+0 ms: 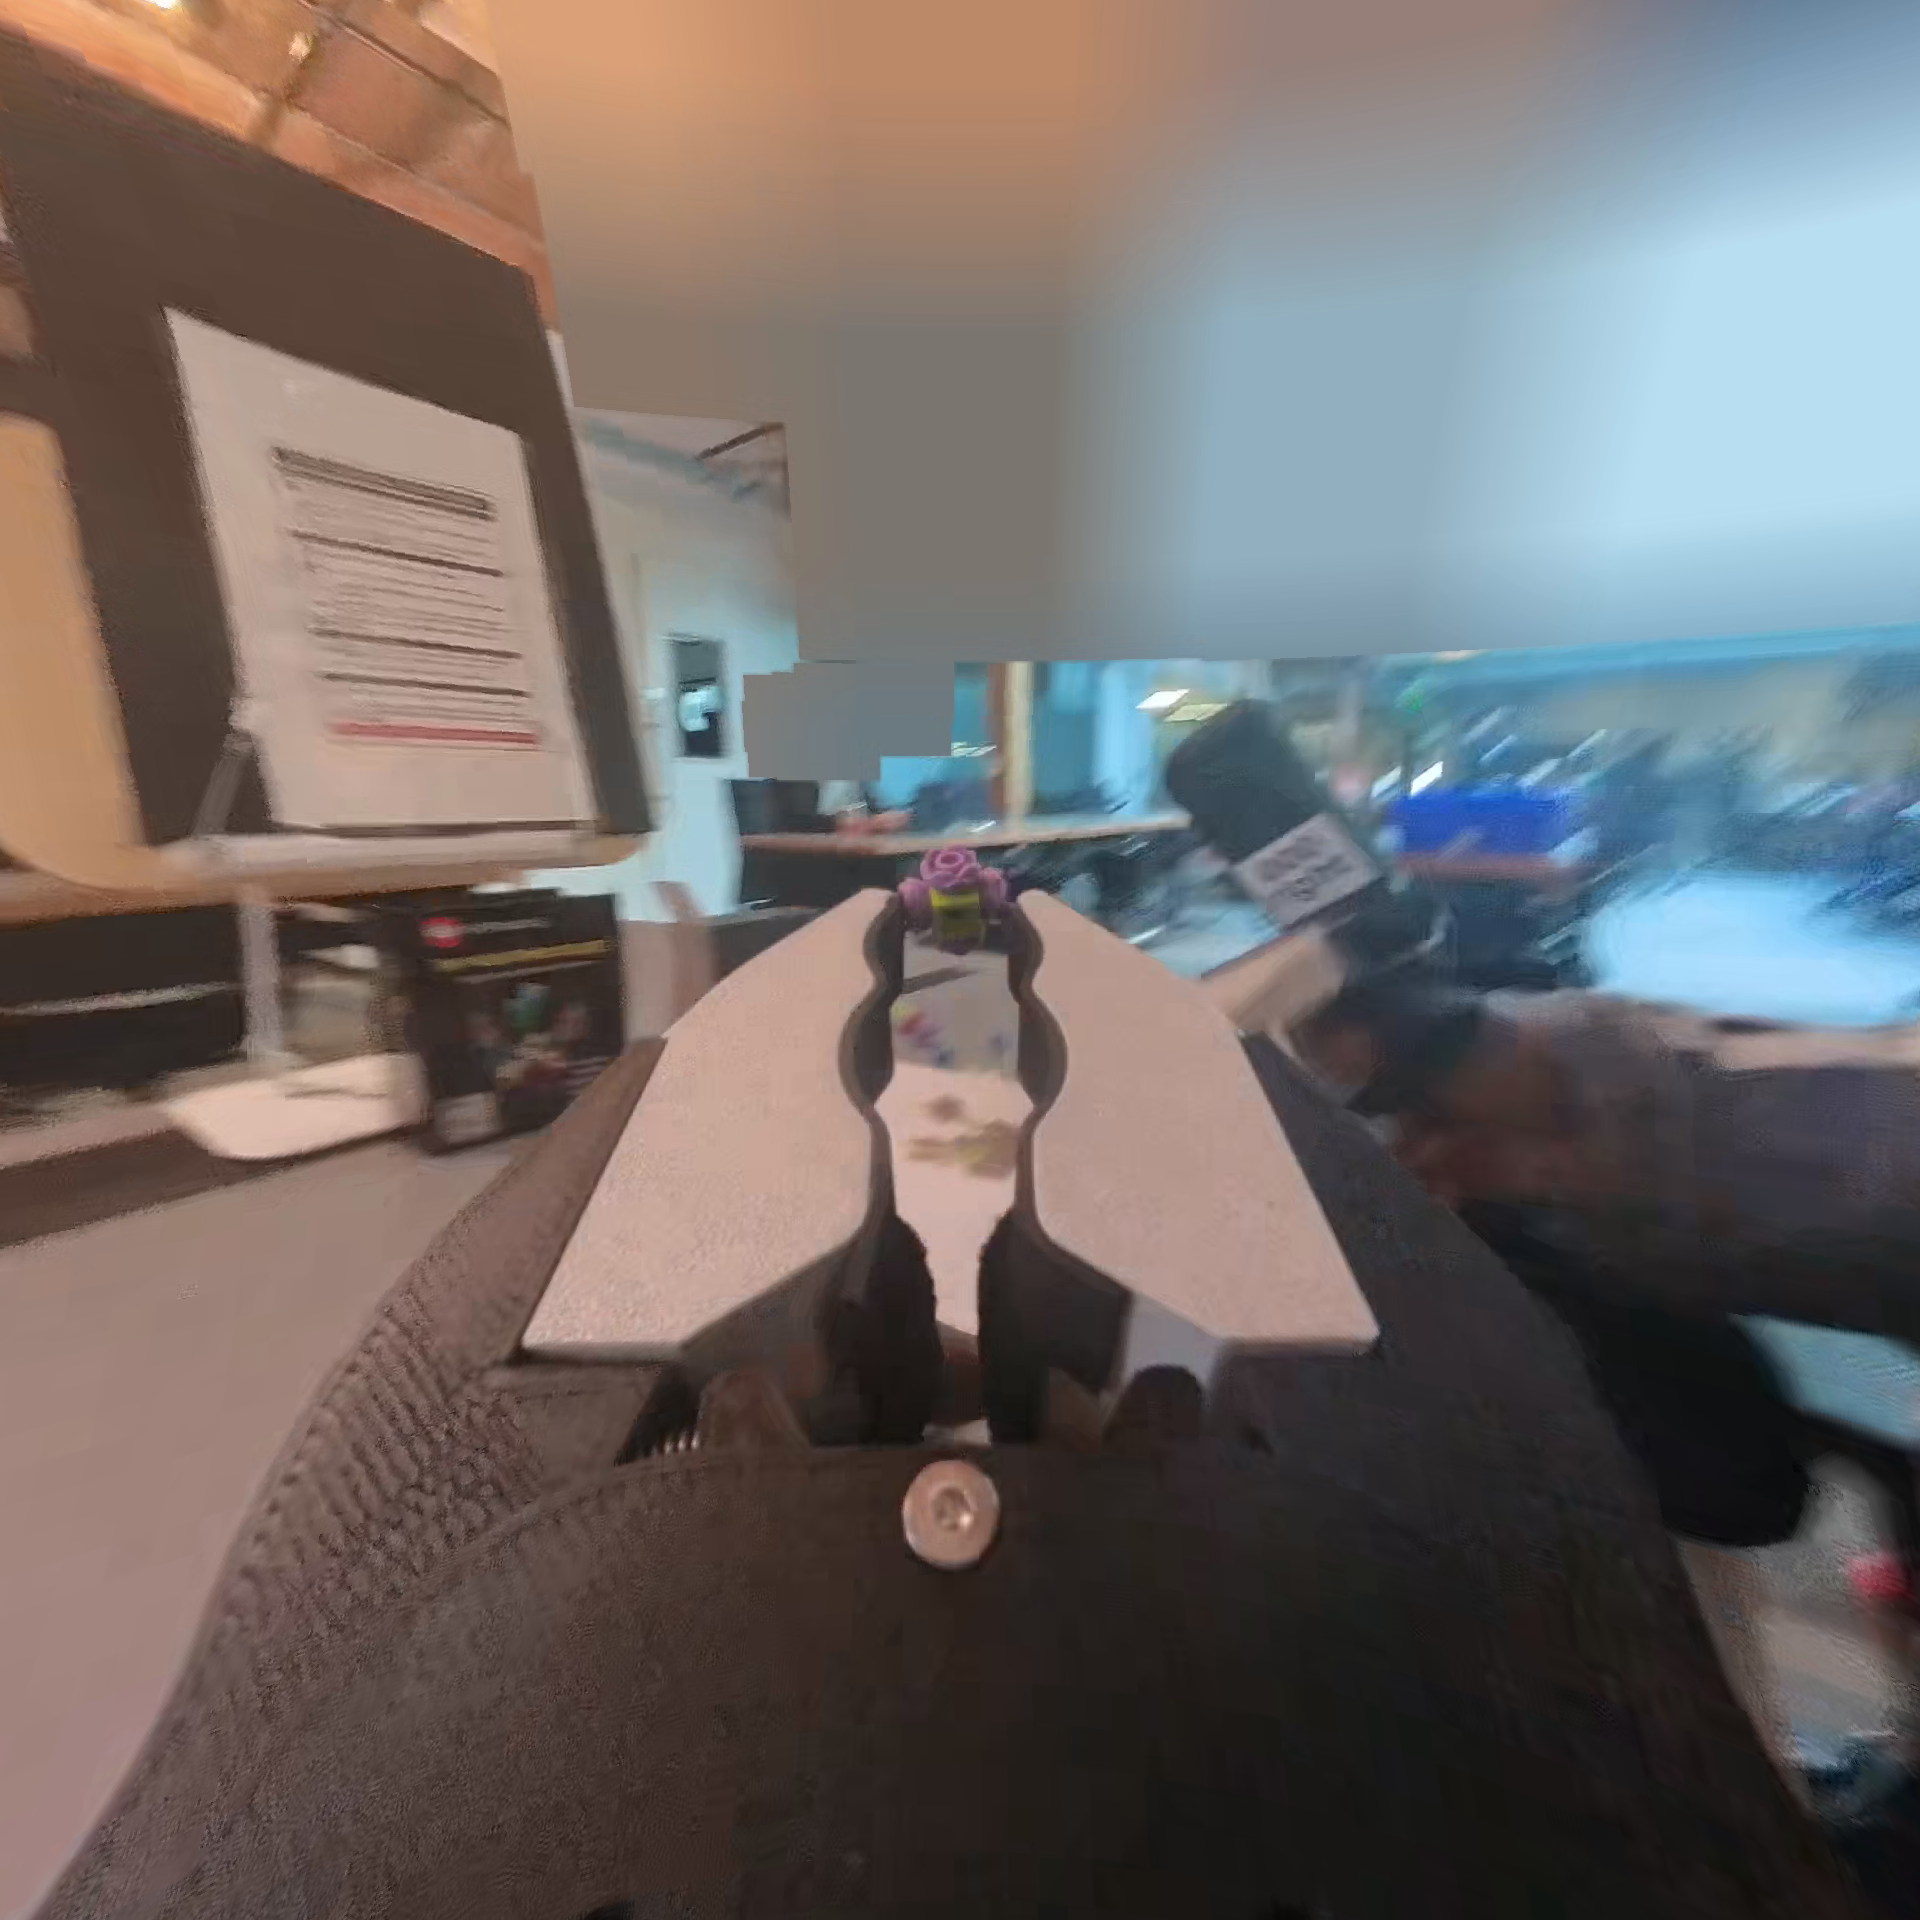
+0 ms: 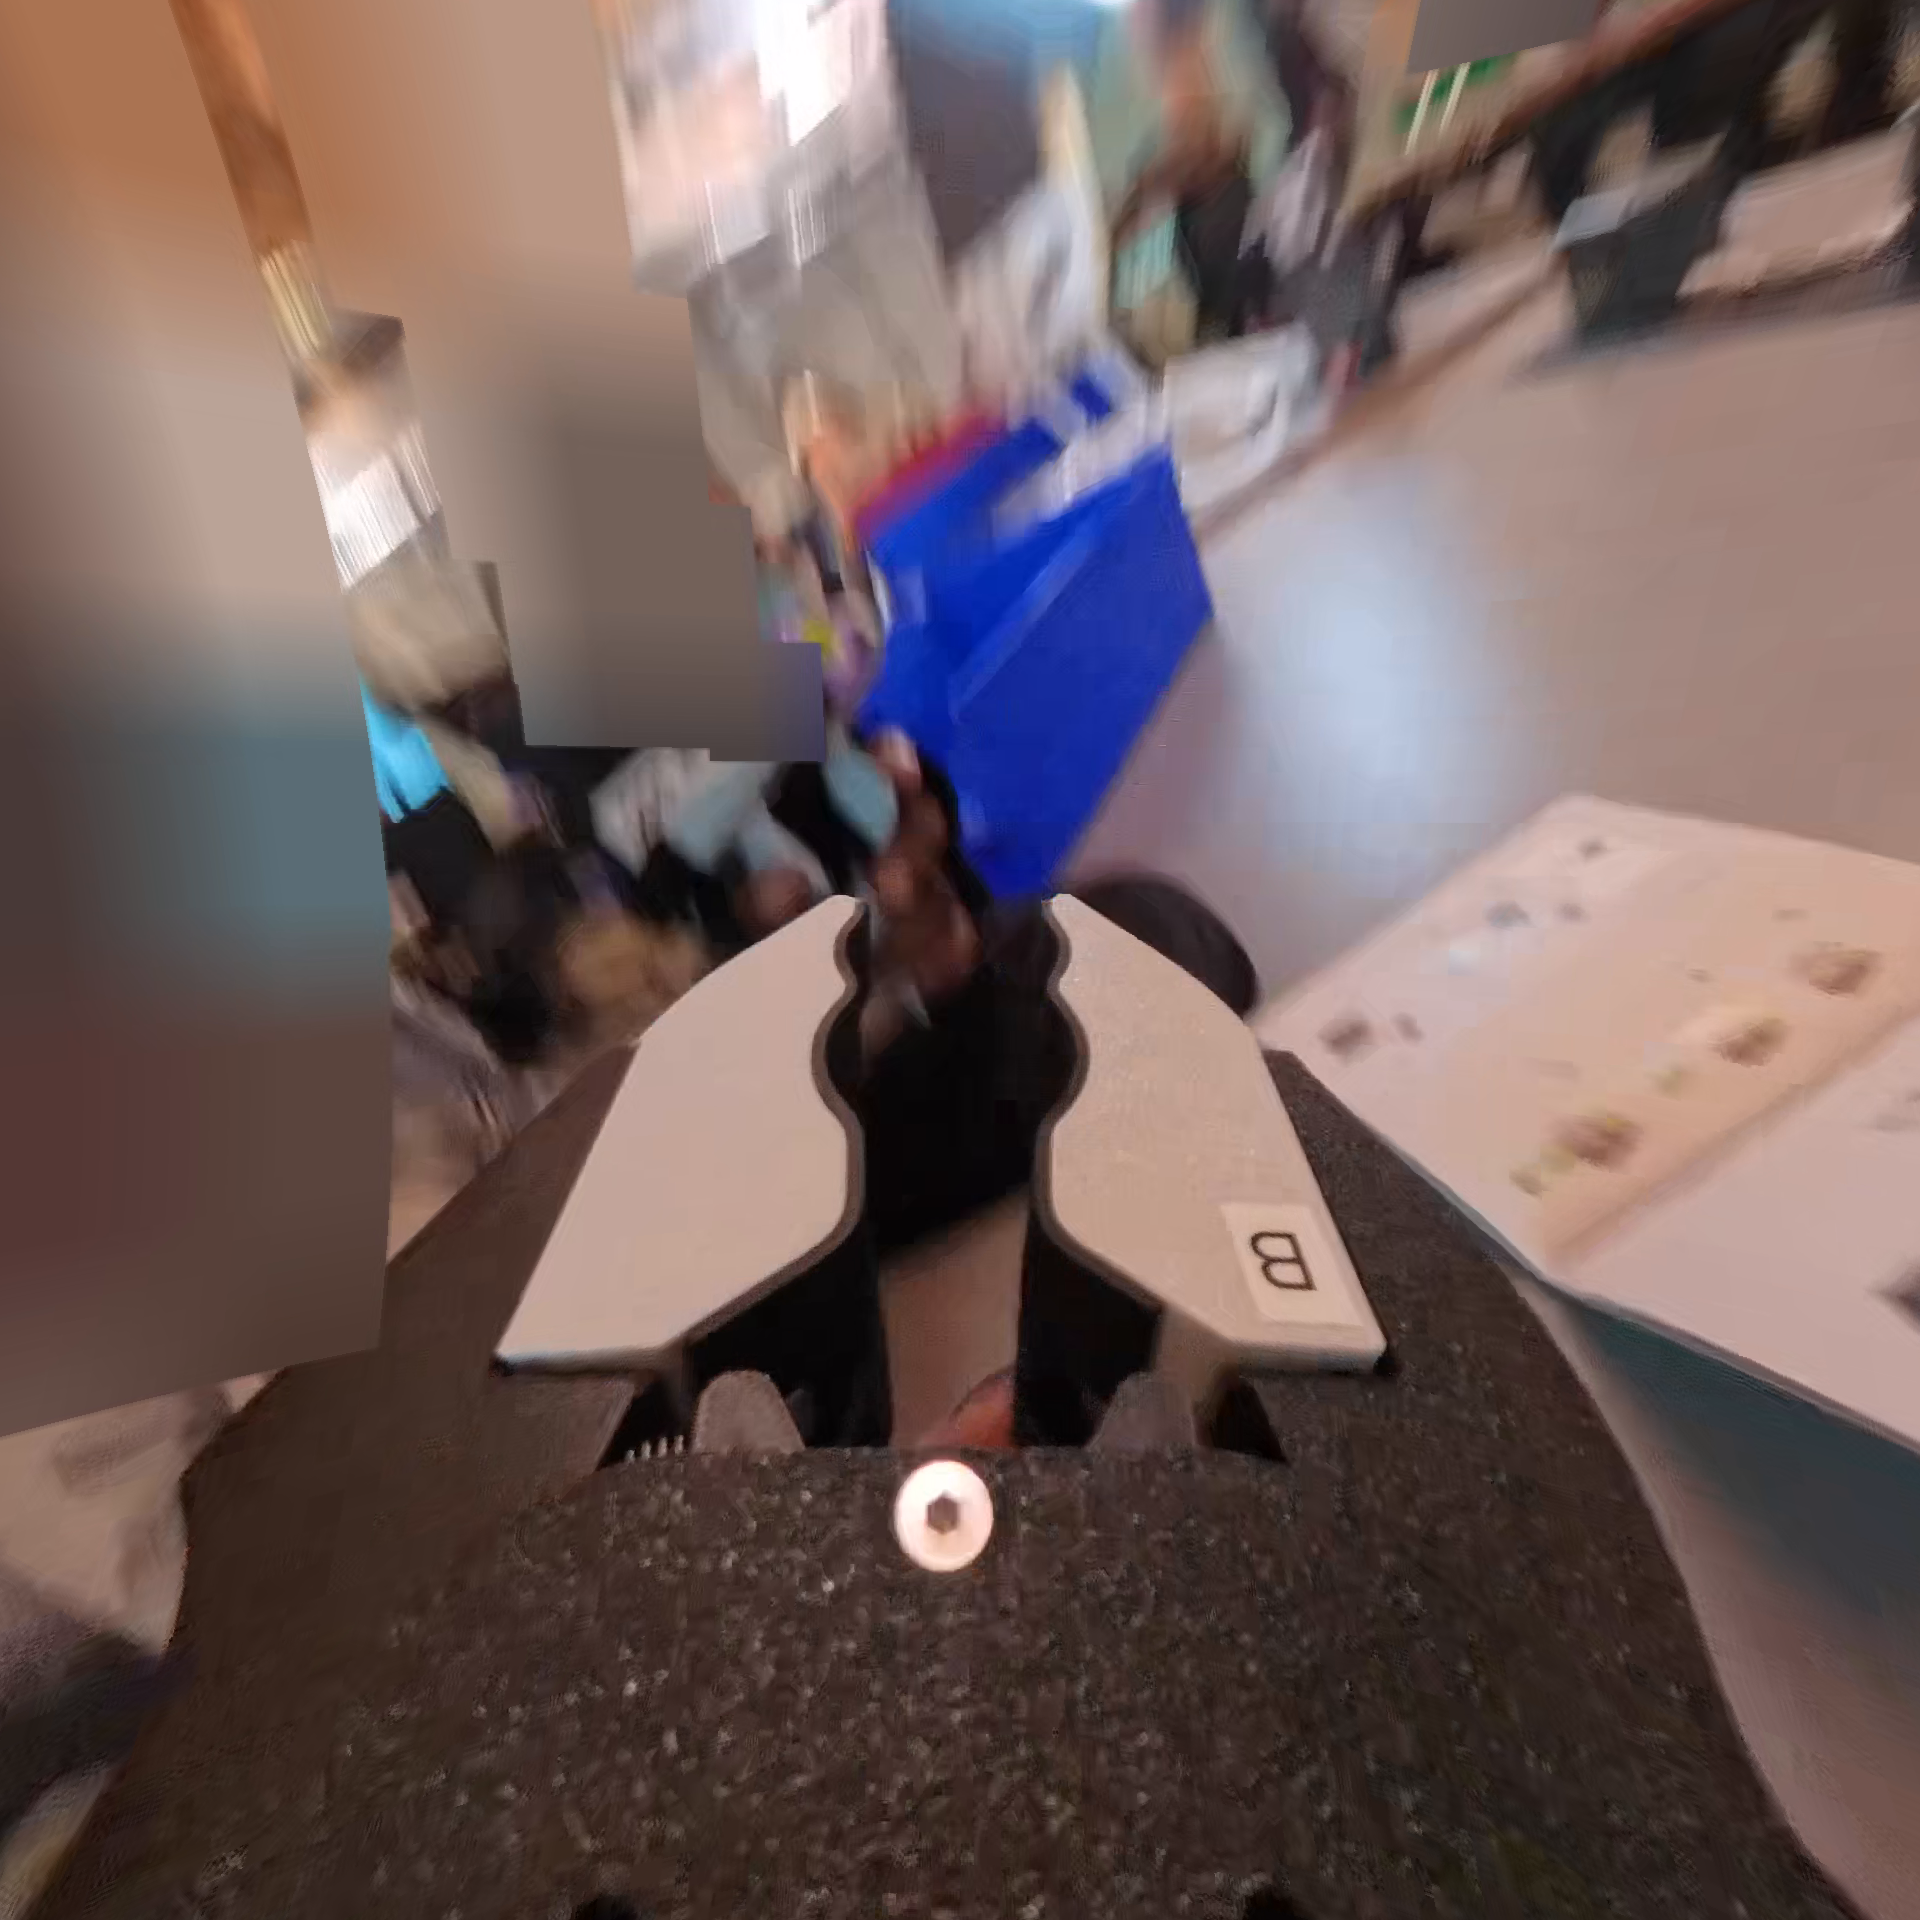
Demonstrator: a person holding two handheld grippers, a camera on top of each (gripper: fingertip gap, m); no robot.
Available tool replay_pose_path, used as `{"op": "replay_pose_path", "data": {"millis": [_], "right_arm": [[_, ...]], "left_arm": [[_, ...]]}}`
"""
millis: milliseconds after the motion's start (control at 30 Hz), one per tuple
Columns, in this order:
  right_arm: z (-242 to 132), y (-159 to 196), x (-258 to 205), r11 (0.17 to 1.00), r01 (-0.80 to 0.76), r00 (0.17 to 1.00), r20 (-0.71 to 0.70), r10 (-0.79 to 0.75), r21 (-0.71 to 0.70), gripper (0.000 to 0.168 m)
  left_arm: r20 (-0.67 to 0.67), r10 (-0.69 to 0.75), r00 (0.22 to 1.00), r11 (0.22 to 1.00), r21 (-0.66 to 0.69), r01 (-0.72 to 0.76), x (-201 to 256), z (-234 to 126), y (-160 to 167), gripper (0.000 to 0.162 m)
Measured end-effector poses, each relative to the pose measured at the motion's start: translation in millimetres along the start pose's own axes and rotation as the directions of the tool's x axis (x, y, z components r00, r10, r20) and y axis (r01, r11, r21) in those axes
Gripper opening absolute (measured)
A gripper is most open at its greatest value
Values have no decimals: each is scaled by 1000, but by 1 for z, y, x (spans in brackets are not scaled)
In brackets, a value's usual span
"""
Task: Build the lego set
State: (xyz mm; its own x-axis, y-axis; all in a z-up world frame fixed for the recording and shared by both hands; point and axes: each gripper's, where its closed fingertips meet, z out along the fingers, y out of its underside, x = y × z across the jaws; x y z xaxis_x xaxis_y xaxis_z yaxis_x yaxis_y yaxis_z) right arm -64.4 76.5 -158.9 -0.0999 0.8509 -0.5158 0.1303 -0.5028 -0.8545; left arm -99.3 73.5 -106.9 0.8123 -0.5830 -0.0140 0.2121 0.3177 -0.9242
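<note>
My left gripper (image 1: 954, 914) is shut on a small lego piece (image 1: 952, 902), a cluster of purple flowers on a yellow-green part, held at the fingertips above the table. The right gripper's black handle (image 1: 1283, 821) and the hand holding it (image 1: 1558, 1101) show blurred to the right of it. In the right wrist view my right gripper (image 2: 956, 920) has its jaws apart with nothing clearly held. A dark, blurred shape, seemingly a hand (image 2: 925, 935), lies beyond the gap. Loose lego parts (image 1: 961, 1138) lie blurred on the table between the left fingers.
A black lego box (image 1: 520, 1023) stands at the left behind a white stand holding a printed sheet (image 1: 405, 623). An open instruction booklet (image 2: 1621, 1039) lies on the table at the right. A blue bin (image 2: 1039, 644) sits farther off. Both views are motion-blurred.
</note>
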Motion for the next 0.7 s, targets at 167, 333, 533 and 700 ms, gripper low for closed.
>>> {"op": "replay_pose_path", "data": {"millis": [167, 333, 533, 700], "right_arm": [[-29, 77, 42, 713, 307, 892, -71, -447, -630, 24], [-21, 98, 48, 653, 311, 890, -31, -456, -691, 23], [-15, 99, 49, 631, 331, 879, -12, -476, -702, 19], [-12, 96, 43, 657, 360, 879, 6, -476, -662, 12]], "left_arm": [[-105, -201, 974, 977, 47, 207, 1, -5, 0, 18], [-46, -109, 993, 992, -63, 106, 0, 0, 19, 18], [-56, -156, 986, 986, -67, 152, -1, 0, 20, 18], [-119, -236, 964, 971, 5, 238, 2, -3, 8, 18]]}}
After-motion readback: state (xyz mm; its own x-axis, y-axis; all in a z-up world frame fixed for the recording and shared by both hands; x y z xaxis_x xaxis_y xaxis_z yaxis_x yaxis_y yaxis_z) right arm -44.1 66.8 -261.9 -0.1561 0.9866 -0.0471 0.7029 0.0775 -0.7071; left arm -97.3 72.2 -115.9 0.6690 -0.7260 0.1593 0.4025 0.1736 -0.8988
